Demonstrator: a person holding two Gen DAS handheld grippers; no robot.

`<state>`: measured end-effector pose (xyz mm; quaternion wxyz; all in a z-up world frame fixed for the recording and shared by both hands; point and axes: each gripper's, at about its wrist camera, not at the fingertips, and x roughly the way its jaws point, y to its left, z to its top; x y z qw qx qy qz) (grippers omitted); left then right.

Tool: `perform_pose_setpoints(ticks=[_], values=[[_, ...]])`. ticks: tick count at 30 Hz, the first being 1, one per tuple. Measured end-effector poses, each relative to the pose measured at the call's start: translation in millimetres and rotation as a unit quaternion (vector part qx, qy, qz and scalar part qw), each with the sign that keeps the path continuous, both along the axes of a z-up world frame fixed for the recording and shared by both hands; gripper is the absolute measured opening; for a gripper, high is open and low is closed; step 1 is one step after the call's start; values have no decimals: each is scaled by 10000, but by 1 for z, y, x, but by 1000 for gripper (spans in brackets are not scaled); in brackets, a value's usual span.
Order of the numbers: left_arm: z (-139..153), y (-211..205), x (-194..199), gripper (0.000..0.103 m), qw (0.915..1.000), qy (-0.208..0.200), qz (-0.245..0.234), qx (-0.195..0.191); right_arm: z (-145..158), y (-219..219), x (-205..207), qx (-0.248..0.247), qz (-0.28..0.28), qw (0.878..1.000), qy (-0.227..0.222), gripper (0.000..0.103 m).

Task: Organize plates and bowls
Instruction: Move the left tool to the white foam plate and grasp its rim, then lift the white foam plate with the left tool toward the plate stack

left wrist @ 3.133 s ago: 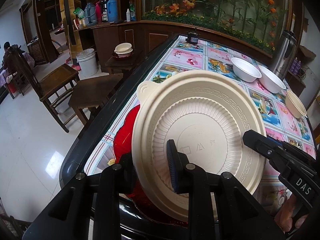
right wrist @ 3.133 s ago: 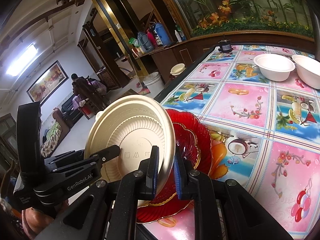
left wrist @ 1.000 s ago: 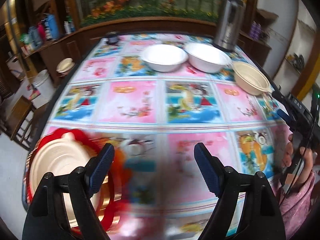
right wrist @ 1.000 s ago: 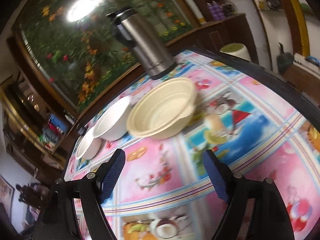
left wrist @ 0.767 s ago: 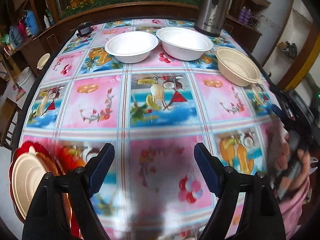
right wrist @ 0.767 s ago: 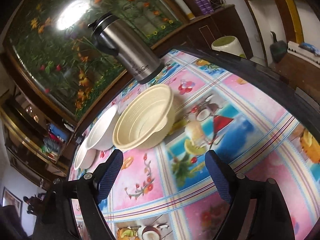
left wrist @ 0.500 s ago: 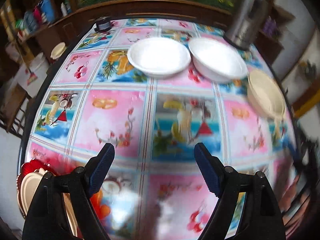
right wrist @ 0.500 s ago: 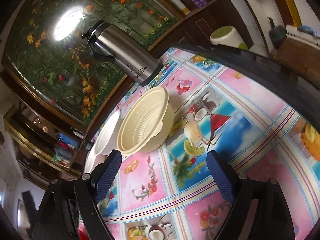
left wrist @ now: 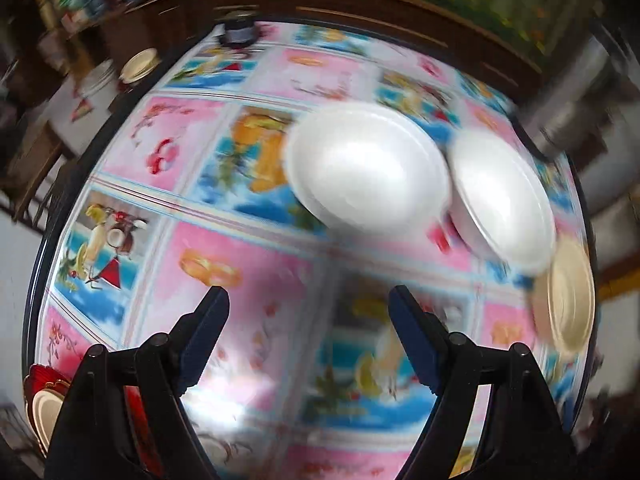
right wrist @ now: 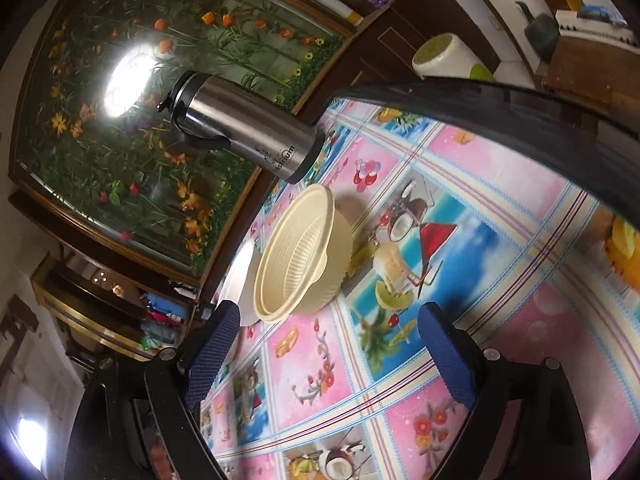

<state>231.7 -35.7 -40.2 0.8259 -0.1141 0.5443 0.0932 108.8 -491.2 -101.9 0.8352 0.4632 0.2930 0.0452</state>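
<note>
Two white bowls stand side by side on the table, one [left wrist: 368, 168] ahead of my left gripper [left wrist: 308, 304], the other [left wrist: 504, 204] to its right. A cream ribbed bowl [left wrist: 568, 296] sits at the right edge; in the right wrist view the cream bowl [right wrist: 300, 256] lies just ahead of my right gripper [right wrist: 328, 320]. Both grippers are open and empty, above the table. A cream plate [left wrist: 44, 408] rests on a red plate [left wrist: 38, 376] at the lower left corner. The left wrist view is blurred.
The table [right wrist: 500, 184] has a colourful pink and blue patterned cloth and a dark rim. A steel thermos [right wrist: 240, 128] stands behind the cream bowl. A small dark jar [left wrist: 240, 34] sits at the far edge. A white bowl edge [right wrist: 236, 276] shows behind the cream bowl.
The cream plate was set down on the red plate and both grippers opened. My left gripper has moved towards the white bowls; my right gripper has closed in on the cream bowl.
</note>
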Motion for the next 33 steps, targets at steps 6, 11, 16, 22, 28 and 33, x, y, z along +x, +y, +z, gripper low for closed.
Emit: perform_pose_setpoints(ticks=[6,11,16,22,28,33], values=[[-5,39,43,82,9975,-111,689,-67,-1,7,3,20,143,9999,12,93],[-22,39,69,82,9975,59,642,-292,-3,9,4,-11,128,9999,93,93],[-40,32,79,82,9955,349,643,-605,-4,13,8,-100,218,9996,173,93],[-43,28,79,59,9977,282,606,-120,-1,19,9,-320,210,9991,183,93],[-47,26,73,17,9979,481,430,-90,-1,20,9,-378,179,9989,195,93],[-41,14,49,17,9987,484,111,-76,1,21,11,-458,206,9986,183,93]])
